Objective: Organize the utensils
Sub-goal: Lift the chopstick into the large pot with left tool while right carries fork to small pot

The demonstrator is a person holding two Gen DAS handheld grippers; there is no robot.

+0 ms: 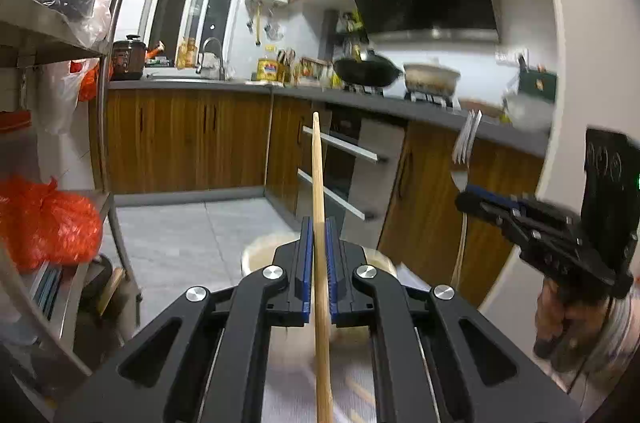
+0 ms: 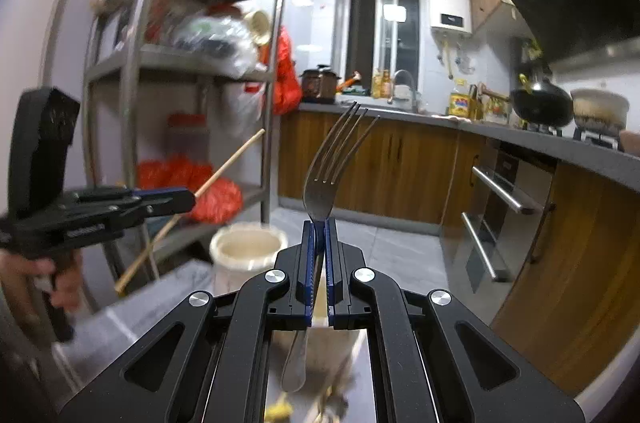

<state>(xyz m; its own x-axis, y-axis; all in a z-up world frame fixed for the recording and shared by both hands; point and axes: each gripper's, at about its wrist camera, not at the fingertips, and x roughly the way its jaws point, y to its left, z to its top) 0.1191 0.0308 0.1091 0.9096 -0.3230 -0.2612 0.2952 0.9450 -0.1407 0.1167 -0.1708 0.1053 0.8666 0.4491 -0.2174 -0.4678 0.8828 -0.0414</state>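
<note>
My left gripper (image 1: 319, 223) is shut on a wooden chopstick (image 1: 318, 163) that points up and away between the blue pads. The right wrist view shows that same gripper (image 2: 188, 199) from the side at the left, with the chopstick (image 2: 232, 159) slanting through it. My right gripper (image 2: 319, 225) is shut on a metal fork (image 2: 326, 167), tines up, its handle hanging below the jaws. At the right of the left wrist view the right gripper (image 1: 464, 197) shows with the fork (image 1: 466, 139). A cream pot (image 2: 246, 247) stands just below and ahead of both grippers.
A metal shelf rack (image 2: 132, 63) with orange bags (image 1: 44, 223) stands at the left. Wooden cabinets under a grey counter (image 1: 400, 103) run along the back and right, with a wok (image 1: 366, 69), a pot and an oven front (image 2: 500, 199). A hand (image 1: 568, 319) holds the right gripper.
</note>
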